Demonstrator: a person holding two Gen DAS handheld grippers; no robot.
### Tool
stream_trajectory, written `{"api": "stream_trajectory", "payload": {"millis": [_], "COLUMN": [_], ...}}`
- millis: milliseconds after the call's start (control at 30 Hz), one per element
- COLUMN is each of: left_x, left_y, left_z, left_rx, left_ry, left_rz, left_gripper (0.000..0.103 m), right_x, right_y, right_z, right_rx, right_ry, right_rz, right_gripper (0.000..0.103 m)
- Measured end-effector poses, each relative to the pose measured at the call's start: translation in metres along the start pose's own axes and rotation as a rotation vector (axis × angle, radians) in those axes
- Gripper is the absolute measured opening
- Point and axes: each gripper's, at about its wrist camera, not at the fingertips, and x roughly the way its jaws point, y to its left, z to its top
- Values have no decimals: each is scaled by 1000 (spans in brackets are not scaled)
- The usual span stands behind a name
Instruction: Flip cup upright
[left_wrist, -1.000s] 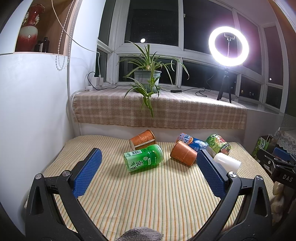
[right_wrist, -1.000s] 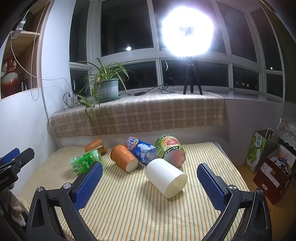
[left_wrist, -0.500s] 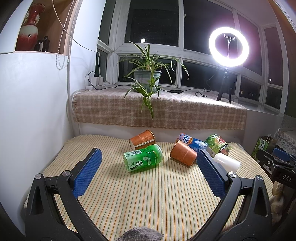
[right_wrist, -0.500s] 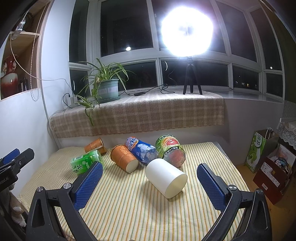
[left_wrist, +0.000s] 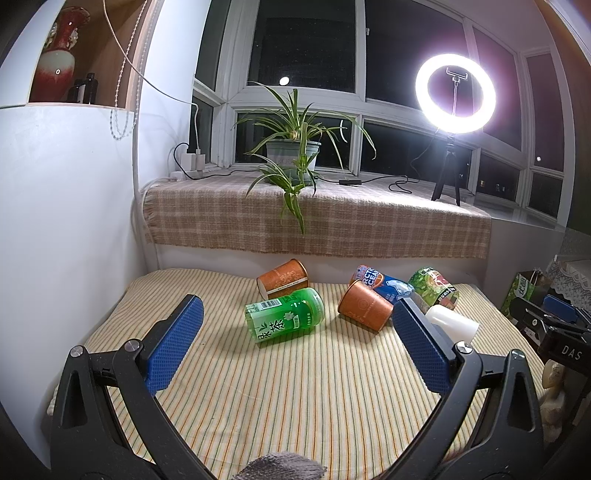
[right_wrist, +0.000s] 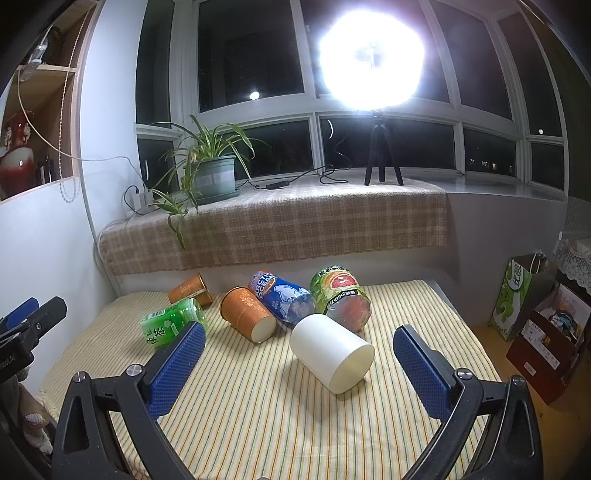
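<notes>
**Cups lie tumbled, both claws wide and empty**

I hold the right claw (right_wrist: 299, 363) spread open, gripping nothing, facing the white cup (right_wrist: 330, 350) on its side mid-mattress (right_wrist: 258, 413), mouth toward me. The left claw (left_wrist: 297, 349) is equally open, aimed at the green bottle (left_wrist: 284, 319). My worry: the cup is round and the mattress soft, so a one-sided nudge could roll it into the grapefruit can (right_wrist: 340, 295) just behind. Squeezing too hard could crumple its thin wall.
</notes>
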Motion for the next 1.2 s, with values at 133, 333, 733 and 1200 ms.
{"api": "stream_trajectory", "payload": {"millis": [133,333,733,1200], "left_x": [0,0,0,4], "left_y": [0,0,0,9], "left_z": [0,0,0,-6], "left_rx": [0,-1,-2,7], "left_ry": [-1,0,0,25], "left_rz": [1,0,1,0], "left_gripper": [103,103,103,103], "right_x": [0,2,5,35], "right_y": [0,0,3,21], "right_z": [0,-2,-2,7], "right_rx": [0,2,4,-74], "right_ry": [0,6,24,63], "right_rz": [0,3,17,129], "right_gripper": [103,103,103,103]}}
